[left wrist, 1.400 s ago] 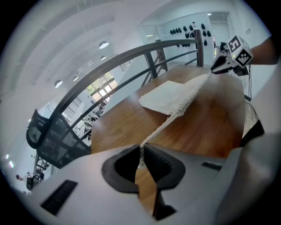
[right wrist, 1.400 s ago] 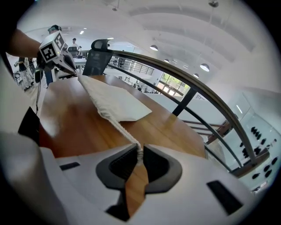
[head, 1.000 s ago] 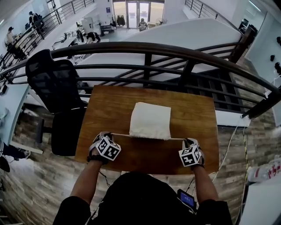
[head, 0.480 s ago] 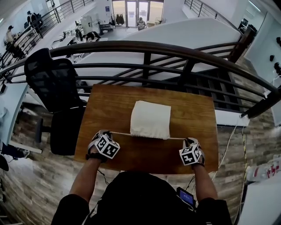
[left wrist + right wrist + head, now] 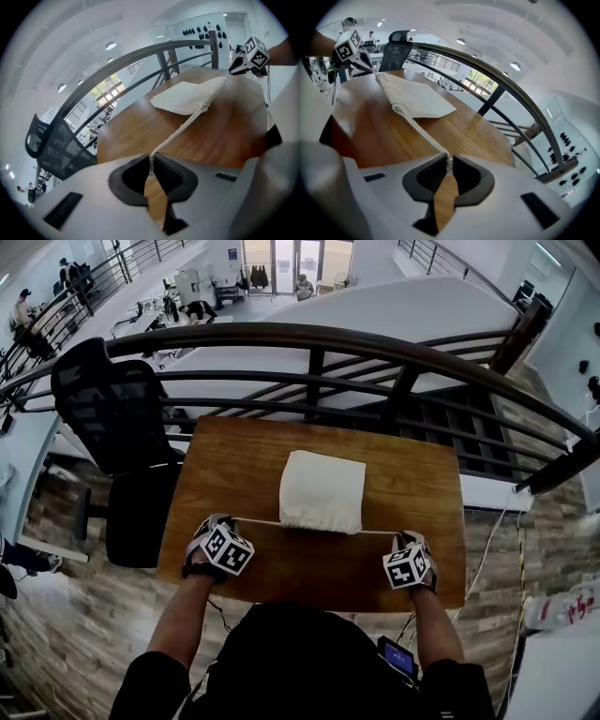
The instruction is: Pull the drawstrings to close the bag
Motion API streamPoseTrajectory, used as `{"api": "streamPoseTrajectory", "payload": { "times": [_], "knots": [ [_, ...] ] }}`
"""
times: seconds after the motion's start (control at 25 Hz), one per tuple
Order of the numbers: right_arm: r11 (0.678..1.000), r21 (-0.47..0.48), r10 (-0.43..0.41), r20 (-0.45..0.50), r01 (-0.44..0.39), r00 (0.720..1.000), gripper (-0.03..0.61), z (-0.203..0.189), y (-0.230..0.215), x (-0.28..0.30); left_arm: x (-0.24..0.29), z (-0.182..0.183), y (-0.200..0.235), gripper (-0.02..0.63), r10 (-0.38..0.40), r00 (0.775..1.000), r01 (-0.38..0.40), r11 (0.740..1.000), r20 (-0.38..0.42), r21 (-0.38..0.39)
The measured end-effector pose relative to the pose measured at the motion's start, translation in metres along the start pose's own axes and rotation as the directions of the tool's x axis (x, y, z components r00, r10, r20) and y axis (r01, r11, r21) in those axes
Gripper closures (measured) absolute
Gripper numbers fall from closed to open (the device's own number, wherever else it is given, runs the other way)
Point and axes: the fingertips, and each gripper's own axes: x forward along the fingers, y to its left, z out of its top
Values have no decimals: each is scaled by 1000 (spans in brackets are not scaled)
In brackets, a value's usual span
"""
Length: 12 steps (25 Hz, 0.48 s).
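Table [image 5: 234,451] of brown wood stands by a dark curved rail [image 5: 309,338], and a black chair [image 5: 112,409] sits at its left side. All three look just as they did a second ago.

The white bag [image 5: 323,491] lies flat in the middle of the table, with its mouth toward the person. It is in the same spot as before, and its near edge is bunched up a little.

The left gripper [image 5: 151,160] is over the front left part of the table and the right gripper [image 5: 449,161] is over the front right part. Neither has really moved in the last second. Each one has its jaws squeezed tight on a string.

The left string [image 5: 258,521] and the right string [image 5: 380,534] run out sideways from the bag's mouth. Both are pulled straight and tight, same as before.
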Motion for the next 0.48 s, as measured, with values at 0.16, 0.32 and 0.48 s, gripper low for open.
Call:
{"api": "streamPoseTrajectory", "payload": {
  "times": [0.16, 0.32, 0.48],
  "knots": [
    [1000, -2, -5, -2, 5, 1000, 538, 0, -4, 3, 4, -1, 2, 575, 9, 1000, -9, 1000, -4, -4],
    [1000, 4, -8, -8, 8, 1000, 538, -1, -7, 6, 6, 3, 5, 575, 13, 1000, -13, 1000, -6, -15],
    [1000, 17, -13, -15, 13, 1000, 539, -3, -11, 11, 10, 3, 7, 575, 14, 1000, -15, 1000, -11, -15]
  ]
}}
